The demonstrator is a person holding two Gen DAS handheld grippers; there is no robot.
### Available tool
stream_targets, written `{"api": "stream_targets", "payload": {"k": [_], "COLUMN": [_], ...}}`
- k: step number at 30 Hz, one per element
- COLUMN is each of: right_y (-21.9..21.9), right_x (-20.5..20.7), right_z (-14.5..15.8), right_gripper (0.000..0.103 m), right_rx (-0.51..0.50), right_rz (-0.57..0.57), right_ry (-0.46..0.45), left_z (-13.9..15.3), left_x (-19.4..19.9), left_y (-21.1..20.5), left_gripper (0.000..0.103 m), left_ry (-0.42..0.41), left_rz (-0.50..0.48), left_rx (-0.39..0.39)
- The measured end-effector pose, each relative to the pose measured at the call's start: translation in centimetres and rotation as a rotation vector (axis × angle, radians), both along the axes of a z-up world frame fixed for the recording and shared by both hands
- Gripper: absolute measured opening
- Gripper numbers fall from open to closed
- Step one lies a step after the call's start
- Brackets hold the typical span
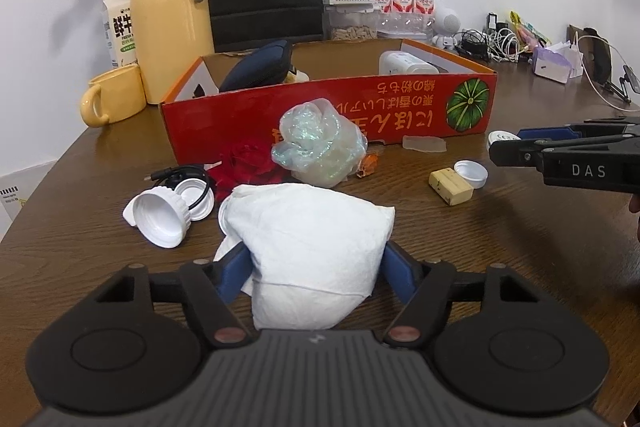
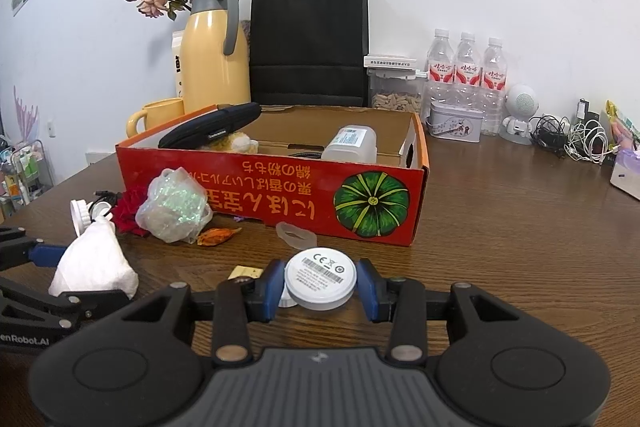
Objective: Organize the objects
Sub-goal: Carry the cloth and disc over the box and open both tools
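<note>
On the wooden table (image 1: pixel 500 227), the tissue wad (image 1: pixel 312 247) sits between the blue pads (image 1: pixel 234 269) of the left gripper (image 1: pixel 316 267); both pads touch its sides, so the jaws hold it at a middling width. The wad's bulk hides the fingertips and most of the right pad, and its lower end is cut off behind the gripper body.

In the right wrist view, the right gripper (image 2: pixel 320 287) clamps a white round disc (image 2: pixel 321 281), label up, between narrow-set pads. A smaller white cap (image 2: pixel 286 299) and a yellow block (image 2: pixel 246 273) are half hidden behind the left finger.

At 12 o'clock from the wad lie an iridescent bag (image 1: pixel 318 147) and a red flower (image 1: pixel 248 165); at 10 o'clock, white lids (image 1: pixel 164 215) over a black cable (image 1: pixel 180 173), partly covered. Behind them stands the red box (image 1: pixel 328 111), its contents only partly visible: a dark case (image 1: pixel 260 65) and a white container (image 1: pixel 404 63). A clear flat piece (image 1: pixel 424 145) by the box is hard to identify.
</note>
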State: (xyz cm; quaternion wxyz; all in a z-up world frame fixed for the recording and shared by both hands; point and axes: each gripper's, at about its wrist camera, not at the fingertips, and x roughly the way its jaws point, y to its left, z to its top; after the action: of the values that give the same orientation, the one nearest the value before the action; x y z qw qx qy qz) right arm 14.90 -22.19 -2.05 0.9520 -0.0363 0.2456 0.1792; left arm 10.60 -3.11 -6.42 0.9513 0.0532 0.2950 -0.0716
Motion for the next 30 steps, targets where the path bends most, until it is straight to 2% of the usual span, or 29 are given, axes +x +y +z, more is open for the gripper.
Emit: {"api": "stream_targets", "payload": {"k": [4,18,30], "right_y": [0.0,0.2,1.2], "right_x": [0.0,-0.4,-0.8], "right_z": [0.1,0.2,1.7], "right_gripper": [0.038,0.038,0.038], "right_rx": [0.000,-0.012,0.000], "right_rz": [-0.001,-0.007,0.034], "right_ry": [-0.002,-0.023,-0.073], "left_z": [0.0,1.4,4.4], "left_x": [-0.9,-1.9,-0.7], "left_y": [-0.3,0.1,-0.5], "left_gripper": [0.070,0.070,0.070], "left_ry": [-0.028,-0.071,-0.146], "left_rz": [0.003,-0.007,-0.032], "left_rx": [0.024,-0.007,-0.034]}}
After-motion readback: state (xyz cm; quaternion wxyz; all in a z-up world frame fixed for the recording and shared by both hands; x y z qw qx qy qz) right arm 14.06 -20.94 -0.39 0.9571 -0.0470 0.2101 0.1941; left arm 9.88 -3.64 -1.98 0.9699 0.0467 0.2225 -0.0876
